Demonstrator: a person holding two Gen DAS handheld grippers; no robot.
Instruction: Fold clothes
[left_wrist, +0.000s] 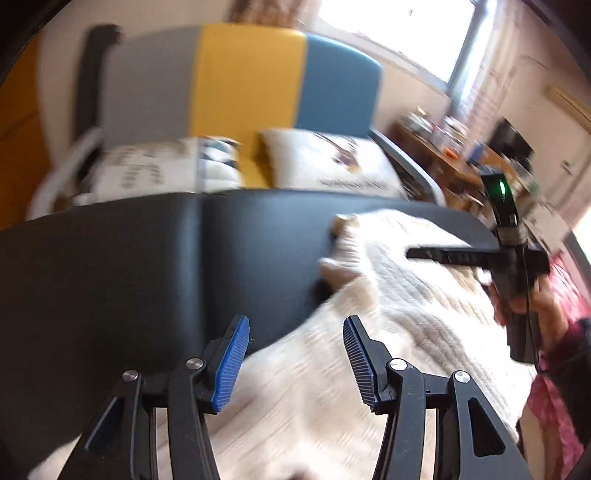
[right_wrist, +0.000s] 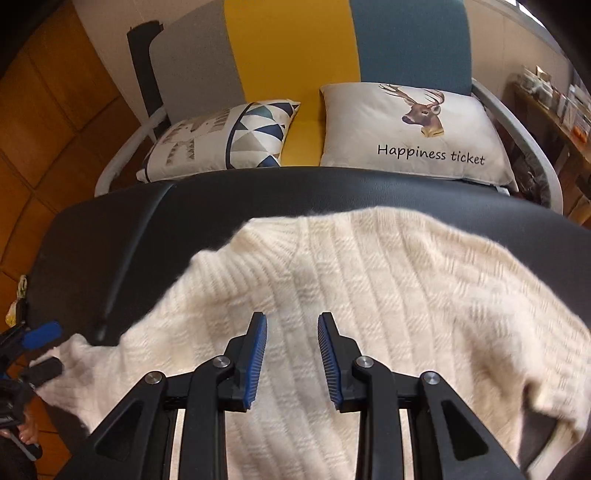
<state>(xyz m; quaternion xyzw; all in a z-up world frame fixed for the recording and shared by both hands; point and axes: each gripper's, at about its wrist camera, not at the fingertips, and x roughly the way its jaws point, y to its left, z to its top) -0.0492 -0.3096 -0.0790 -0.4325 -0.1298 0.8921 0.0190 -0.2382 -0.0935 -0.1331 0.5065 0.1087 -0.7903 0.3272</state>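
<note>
A cream knitted sweater (right_wrist: 369, 295) lies spread on a black padded table (right_wrist: 258, 195). It also shows in the left wrist view (left_wrist: 406, 314), on the table's right part (left_wrist: 147, 258). My left gripper (left_wrist: 295, 325) is open and empty, above the sweater's left edge. My right gripper (right_wrist: 291, 321) is open and empty, just above the middle of the sweater. The right gripper also shows in the left wrist view (left_wrist: 461, 254), over the sweater's far side. The left gripper shows at the left edge of the right wrist view (right_wrist: 40, 350), by a sweater sleeve end.
Beyond the table stands a grey, yellow and blue sofa (right_wrist: 295, 55) with two cushions: a triangle-patterned one (right_wrist: 229, 140) and a deer one (right_wrist: 410, 129). A wooden desk with clutter (left_wrist: 443, 155) is at the right. The wood floor (right_wrist: 55, 129) is at the left.
</note>
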